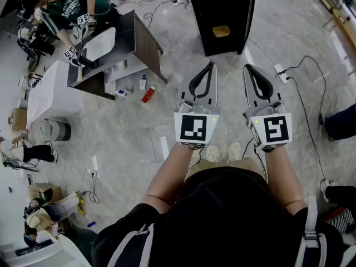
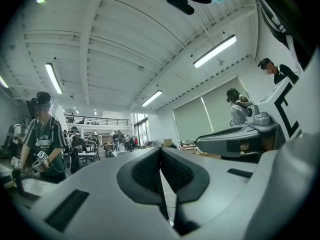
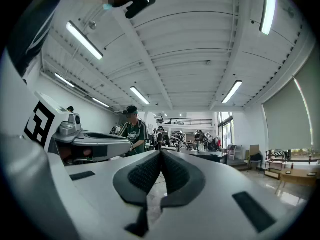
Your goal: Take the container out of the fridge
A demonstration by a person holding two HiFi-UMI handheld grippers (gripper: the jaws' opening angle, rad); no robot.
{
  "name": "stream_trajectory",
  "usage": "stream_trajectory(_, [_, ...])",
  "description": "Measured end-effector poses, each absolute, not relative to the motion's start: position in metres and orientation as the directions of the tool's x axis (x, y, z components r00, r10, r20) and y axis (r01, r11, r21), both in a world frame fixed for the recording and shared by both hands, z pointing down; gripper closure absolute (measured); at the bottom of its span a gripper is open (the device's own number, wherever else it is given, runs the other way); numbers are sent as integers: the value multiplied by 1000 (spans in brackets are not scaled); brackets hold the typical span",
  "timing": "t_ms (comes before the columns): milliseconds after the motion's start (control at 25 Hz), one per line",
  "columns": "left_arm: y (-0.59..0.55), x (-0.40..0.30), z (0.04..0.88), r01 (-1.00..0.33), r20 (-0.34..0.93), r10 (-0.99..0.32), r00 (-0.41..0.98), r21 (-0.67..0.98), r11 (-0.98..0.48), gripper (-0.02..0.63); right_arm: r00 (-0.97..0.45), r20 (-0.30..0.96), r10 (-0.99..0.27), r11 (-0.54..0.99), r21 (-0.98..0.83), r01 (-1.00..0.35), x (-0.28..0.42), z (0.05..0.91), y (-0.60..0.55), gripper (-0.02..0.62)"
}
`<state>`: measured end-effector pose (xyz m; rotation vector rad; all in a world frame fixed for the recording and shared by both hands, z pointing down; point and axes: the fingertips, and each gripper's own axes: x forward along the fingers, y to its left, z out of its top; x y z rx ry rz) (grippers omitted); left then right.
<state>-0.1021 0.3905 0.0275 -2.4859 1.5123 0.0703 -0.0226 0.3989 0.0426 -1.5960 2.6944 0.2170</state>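
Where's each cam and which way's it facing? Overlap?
Head view: on the head, facing steeply down at the floor; forearms, left gripper, right gripper show.
Left gripper view: on the left gripper, facing along its shut jaws across the hall; right gripper at right.
Right gripper view: same from the right gripper; left gripper at left.
Shared: person in green shows in all three.

The head camera looks steeply down from above the person onto the floor (image 1: 139,127), with the black fridge (image 1: 221,15) at the far edge. Each gripper camera sits close behind its own tongs, the left tongs (image 2: 160,150) and the right tongs (image 3: 161,152), and both tilt up toward the ceiling lights (image 2: 215,51). All three views share the person in green (image 1: 72,7), who is left of the fridge.
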Motion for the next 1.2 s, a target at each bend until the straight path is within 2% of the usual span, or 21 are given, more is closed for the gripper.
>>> stream_trajectory(1200, [413, -143, 34, -853, -154, -842, 517, -176, -491, 583, -503, -128, -855, 490, 118, -863, -77, 38, 425, 560])
